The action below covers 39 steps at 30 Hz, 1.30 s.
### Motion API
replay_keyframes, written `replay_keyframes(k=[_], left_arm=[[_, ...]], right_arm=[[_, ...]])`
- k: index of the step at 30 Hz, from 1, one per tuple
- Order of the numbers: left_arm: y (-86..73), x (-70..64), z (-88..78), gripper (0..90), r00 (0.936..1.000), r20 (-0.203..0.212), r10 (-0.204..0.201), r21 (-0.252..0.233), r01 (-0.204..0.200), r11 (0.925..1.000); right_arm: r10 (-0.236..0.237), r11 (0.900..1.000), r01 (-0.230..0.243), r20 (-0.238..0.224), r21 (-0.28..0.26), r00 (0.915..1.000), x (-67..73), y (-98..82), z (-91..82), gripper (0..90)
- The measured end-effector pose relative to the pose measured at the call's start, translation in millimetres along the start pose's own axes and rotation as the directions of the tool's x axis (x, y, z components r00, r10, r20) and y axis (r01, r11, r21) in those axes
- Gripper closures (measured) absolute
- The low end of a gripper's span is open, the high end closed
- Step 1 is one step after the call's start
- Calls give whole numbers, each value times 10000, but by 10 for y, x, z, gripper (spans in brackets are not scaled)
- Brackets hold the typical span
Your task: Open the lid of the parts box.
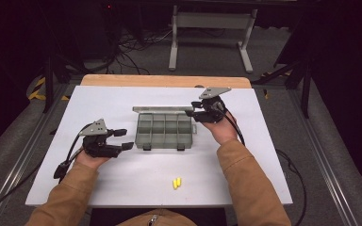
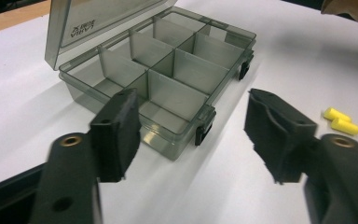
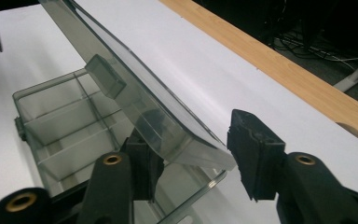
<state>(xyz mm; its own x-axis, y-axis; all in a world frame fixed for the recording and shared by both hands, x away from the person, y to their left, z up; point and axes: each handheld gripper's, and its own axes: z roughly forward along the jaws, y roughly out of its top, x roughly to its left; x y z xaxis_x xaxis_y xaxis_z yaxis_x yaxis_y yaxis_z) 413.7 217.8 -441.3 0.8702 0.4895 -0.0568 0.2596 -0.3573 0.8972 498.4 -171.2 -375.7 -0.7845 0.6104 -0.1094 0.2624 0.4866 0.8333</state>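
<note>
Room: a dark workshop, cables and a grey stand on the floor beyond a wood-edged table.
Surface: white sheet, the person seated at its 6 o'clock edge.
Compartment box: smoky clear plastic, near the centre, dividers showing, two black latches on its front wall.
Lid: swung up along the box's 12 o'clock side and tilted; the right gripper view shows its free corner between the fingers.
Right gripper: at the box's 1 o'clock corner; one finger stands apart from the lid edge, the other sits behind the lid, and contact there cannot be told.
Left gripper: at 9 o'clock of the box, fingers spread wide and empty, aimed at the near latch corner.
Earplugs: two yellow ones lying together at 6 o'clock, well apart from the box.
Doing it well: probably best to take the lid edge squarely, ease it back past upright, and have the left gripper steady the base so the light box does not slide.
</note>
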Motion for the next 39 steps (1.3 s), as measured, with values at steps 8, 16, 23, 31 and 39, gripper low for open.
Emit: replay_keyframes(k=[8, 16, 23, 31, 39], left_arm=[[-37, -25, -105, 263, 9998, -203, 9, -526, -19, 9986], [-80, -13, -183, 190, 9991, -412, -101, -934, 62, 9956], [-106, -34, -239, 135, 9983, -579, -43, -1133, -23, 9936], [-133, -43, -278, 126, 9978, -649, -165, -1344, 77, 9909], [-134, -54, -282, 126, 9969, -782, 33, -1263, -131, 9919]], right_arm=[[310, 9995, -309, 88, -119, 9995, -94, 50, 58, 587], [520, 9982, -511, 270, -320, 9983, -176, 112, 118, 601], [748, 9965, -731, 441, -400, 9962, -244, 154, 198, 586], [1055, 9942, -1037, 684, -303, 9921, -345, 154, 328, 581], [977, 9952, -982, 923, 15, 9909, -378, 147, 476, 581]])
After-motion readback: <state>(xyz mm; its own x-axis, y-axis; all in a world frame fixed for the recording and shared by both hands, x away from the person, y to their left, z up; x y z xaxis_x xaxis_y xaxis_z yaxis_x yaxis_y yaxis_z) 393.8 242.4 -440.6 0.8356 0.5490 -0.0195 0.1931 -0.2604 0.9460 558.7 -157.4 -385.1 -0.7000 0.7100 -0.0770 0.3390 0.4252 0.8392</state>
